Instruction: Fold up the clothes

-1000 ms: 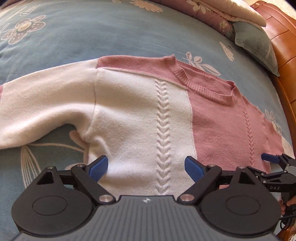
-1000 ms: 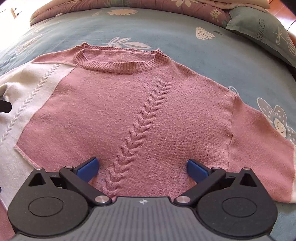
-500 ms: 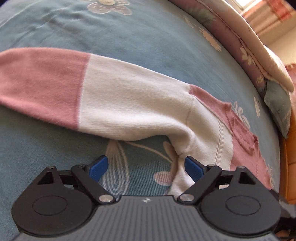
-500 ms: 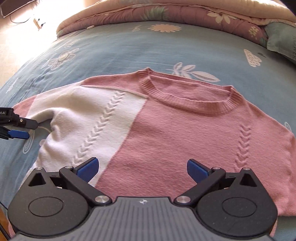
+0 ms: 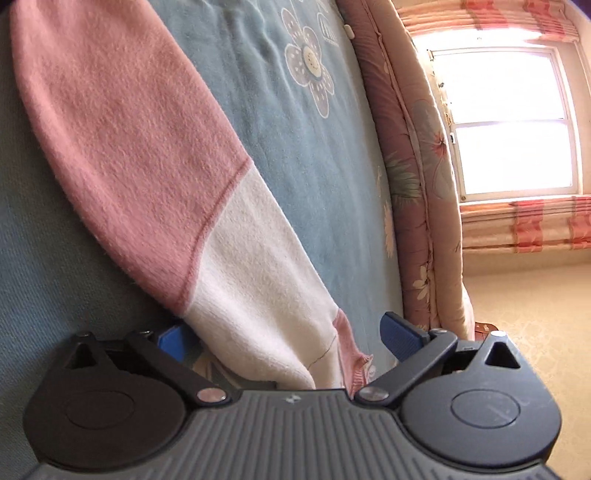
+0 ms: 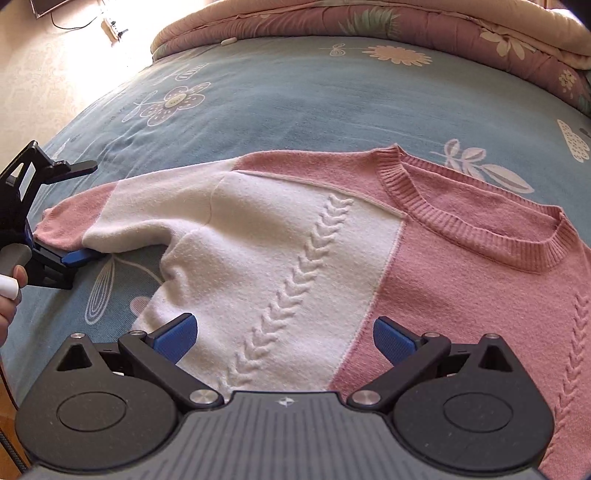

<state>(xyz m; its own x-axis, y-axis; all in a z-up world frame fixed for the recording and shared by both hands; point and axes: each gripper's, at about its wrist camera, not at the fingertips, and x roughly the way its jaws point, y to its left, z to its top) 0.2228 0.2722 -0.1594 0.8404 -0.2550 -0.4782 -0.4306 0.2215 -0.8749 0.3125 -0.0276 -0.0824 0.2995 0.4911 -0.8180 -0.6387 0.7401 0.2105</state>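
A pink and white knitted sweater (image 6: 295, 236) lies flat, front up, on the blue flowered bedspread (image 6: 280, 99). Its left sleeve (image 5: 155, 177), pink at the cuff end and white nearer the body, runs between the fingers of my left gripper (image 5: 286, 336), which is open around it. In the right wrist view the left gripper (image 6: 94, 210) stands at the sleeve's cuff, one blue pad (image 6: 79, 256) under the fabric and the other finger raised above. My right gripper (image 6: 284, 335) is open, over the sweater's lower white panel, holding nothing.
A folded pink flowered quilt (image 6: 369, 22) lies along the bed's far side. A bright window (image 5: 506, 125) with striped curtains and beige floor (image 5: 535, 302) lie beyond the bed's edge. A person's hand (image 6: 7, 295) holds the left gripper at the left border.
My left gripper swung from the sweater's body out to the left sleeve and now straddles it near the cuff. My right gripper shifted left, from the pink half to the white half.
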